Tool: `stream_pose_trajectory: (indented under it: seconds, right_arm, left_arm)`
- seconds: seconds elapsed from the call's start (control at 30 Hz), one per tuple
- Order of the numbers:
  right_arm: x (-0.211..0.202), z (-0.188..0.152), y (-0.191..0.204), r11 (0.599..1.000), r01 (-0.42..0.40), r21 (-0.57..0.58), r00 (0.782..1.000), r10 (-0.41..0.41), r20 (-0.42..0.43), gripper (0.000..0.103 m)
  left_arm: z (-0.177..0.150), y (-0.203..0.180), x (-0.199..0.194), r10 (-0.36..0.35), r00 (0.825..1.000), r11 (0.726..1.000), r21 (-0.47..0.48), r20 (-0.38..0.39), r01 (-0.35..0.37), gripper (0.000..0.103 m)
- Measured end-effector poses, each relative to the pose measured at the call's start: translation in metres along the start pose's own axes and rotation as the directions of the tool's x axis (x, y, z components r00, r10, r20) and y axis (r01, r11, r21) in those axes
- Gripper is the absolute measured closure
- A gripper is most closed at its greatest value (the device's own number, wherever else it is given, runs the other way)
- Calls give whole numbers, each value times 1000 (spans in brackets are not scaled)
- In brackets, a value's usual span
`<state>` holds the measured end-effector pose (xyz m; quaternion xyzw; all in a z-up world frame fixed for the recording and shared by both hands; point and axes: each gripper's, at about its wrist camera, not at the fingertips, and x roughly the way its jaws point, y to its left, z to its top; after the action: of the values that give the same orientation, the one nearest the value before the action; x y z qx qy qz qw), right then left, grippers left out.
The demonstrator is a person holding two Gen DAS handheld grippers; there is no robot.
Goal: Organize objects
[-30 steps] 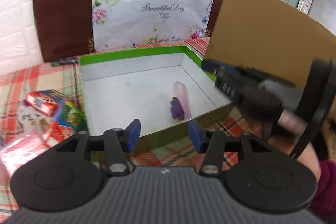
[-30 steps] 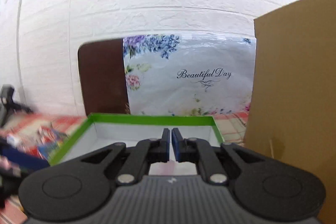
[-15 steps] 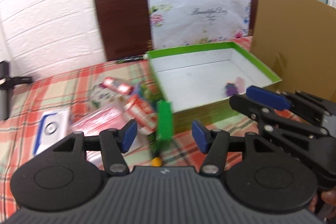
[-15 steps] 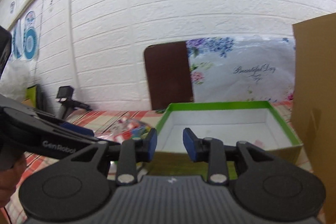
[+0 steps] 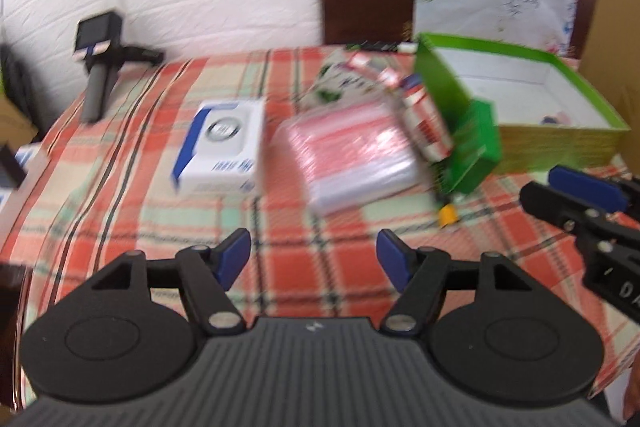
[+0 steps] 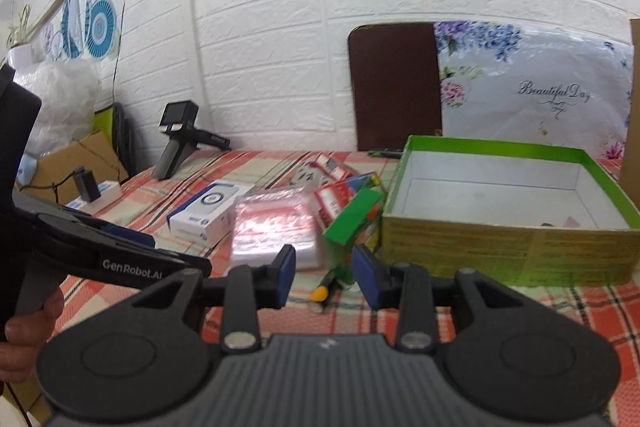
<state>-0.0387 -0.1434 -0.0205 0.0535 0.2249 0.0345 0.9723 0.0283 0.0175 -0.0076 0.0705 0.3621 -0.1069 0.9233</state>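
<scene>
Now | left gripper (image 5: 313, 259): fingers spreading, nothing between | right gripper (image 6: 324, 273): fingers parting, empty | pink clear-wrapped packet (image 5: 352, 155): flat on table (image 5: 120, 187), ahead of left fingers | green box (image 6: 508, 227): open, white inside, ahead-right of right fingers

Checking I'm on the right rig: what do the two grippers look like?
Both are matte black plastic. The left gripper and right gripper each have two linkage fingers tipped with blue pads, silver pivot screws, round side discs and a ribbed grey body. White "GenRobot.AI" lettering runs along the left one's side.
</scene>
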Motion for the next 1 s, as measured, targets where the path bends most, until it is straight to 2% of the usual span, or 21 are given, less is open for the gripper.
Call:
stream_pose_trajectory:
  seconds: [0.23,0.47,0.57,1.0]
  right_arm:
    - [22,-6,18,999,-28,-35,997,25,-79,67]
    - [52,-7,30,997,-41,-58,988,32,-152,61]
    - [63,-4,36,996,-43,-80,986,29,-164,59]
    - [113,24,63,982,-42,-186,986,11,-165,55]
  left_arm:
    - [-19,34,21,9,996,995,-94,-87,-17,32]
    - [-21,61,38,-2,993,985,-173,-117,-18,31]
    - [-20,70,42,-4,994,981,-194,-109,-18,25]
    - [-9,105,54,4,997,965,-261,-76,-24,25]
